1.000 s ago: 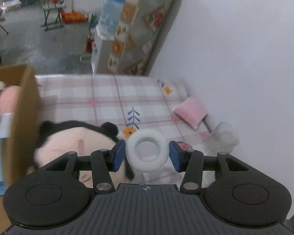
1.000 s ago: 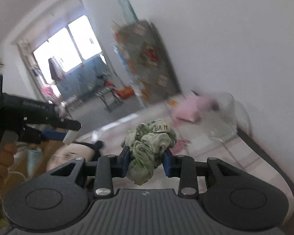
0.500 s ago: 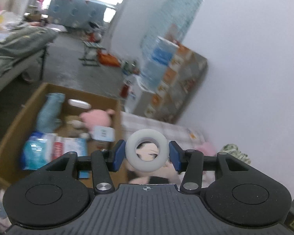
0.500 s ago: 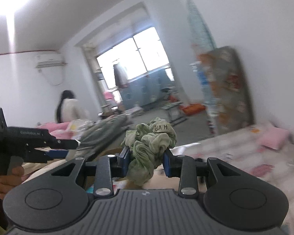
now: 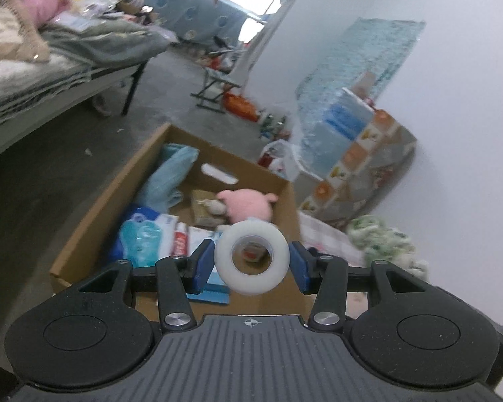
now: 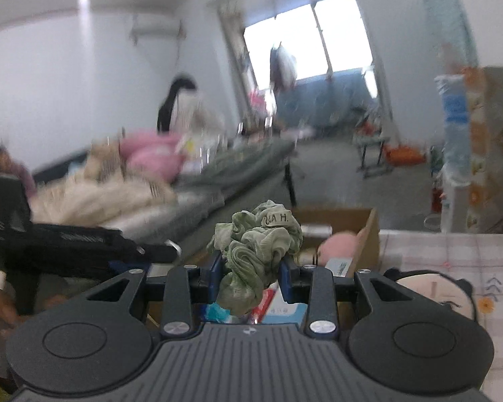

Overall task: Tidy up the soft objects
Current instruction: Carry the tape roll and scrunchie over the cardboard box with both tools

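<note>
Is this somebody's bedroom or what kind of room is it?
Probably a lived-in bedroom: a bed with rumpled grey bedding, a big bright window, and an open brown cardboard box of soft toys on the floor.

A cardboard box (image 5: 286,201) stands on the floor left of the bed (image 6: 452,251); a plush pig (image 5: 246,204) lies inside it.

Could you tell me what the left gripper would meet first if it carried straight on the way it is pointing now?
Probably the contents of the open cardboard box: the left gripper, shut on the white ring, aims down at the packets below the pink plush. Depth is uncertain.
</note>
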The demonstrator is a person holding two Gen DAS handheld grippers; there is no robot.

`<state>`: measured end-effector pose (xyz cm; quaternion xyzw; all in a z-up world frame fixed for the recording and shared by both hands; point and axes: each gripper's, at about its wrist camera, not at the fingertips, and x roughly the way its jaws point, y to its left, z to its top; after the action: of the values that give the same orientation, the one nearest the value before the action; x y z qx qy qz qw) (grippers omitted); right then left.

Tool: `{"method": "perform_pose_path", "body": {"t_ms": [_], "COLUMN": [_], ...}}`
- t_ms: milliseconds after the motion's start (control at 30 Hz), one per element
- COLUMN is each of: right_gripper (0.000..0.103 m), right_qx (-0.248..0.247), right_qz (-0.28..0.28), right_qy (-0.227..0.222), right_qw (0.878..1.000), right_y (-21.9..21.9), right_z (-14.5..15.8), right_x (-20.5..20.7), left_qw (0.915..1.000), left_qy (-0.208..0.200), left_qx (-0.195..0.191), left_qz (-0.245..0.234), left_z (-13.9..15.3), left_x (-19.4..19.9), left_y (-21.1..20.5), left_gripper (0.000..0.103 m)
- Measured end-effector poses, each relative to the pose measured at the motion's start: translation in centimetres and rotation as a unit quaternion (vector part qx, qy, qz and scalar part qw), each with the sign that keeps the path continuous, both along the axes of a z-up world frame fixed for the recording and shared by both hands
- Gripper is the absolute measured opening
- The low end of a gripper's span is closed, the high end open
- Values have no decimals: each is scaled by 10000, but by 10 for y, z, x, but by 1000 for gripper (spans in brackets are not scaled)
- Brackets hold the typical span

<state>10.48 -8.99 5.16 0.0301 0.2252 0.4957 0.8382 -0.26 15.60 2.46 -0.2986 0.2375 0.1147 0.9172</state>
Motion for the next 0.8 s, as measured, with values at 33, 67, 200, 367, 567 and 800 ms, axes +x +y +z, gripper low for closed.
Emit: {"method": "perform_pose_path", "body": {"t_ms": [33, 67, 200, 367, 567, 800], "right_gripper": [64, 64, 64, 64, 79, 84], "right_qx": [-188, -419, -1452, -2757, -4026, -4137], "right_qz": [78, 188, 294, 374, 266, 268], "right_qy": [51, 126, 97, -192, -999, -1454], "right_qw": [9998, 9989, 9889, 9603, 9095, 8983], "right_y": [13, 29, 82, 134, 162, 164], "right_z": [-3, -8, -33, -71, -102, -102], "right_x": [4, 13, 36, 56, 56, 48], "left_qw": [10000, 10000, 9996, 9990, 9986, 9982], "left_qy": [22, 36, 100, 137, 95, 95], "left_qx": [-23, -48, -209, -337, -433, -518], "left_qz": [38, 62, 160, 247, 288, 283], "left_z": [-4, -7, -22, -35, -41, -45], "left_x": [2, 1, 0, -1, -3, -1], "left_y": [5, 10, 28, 45, 59, 65], "left_gripper": [47, 47, 47, 47, 47, 47]}}
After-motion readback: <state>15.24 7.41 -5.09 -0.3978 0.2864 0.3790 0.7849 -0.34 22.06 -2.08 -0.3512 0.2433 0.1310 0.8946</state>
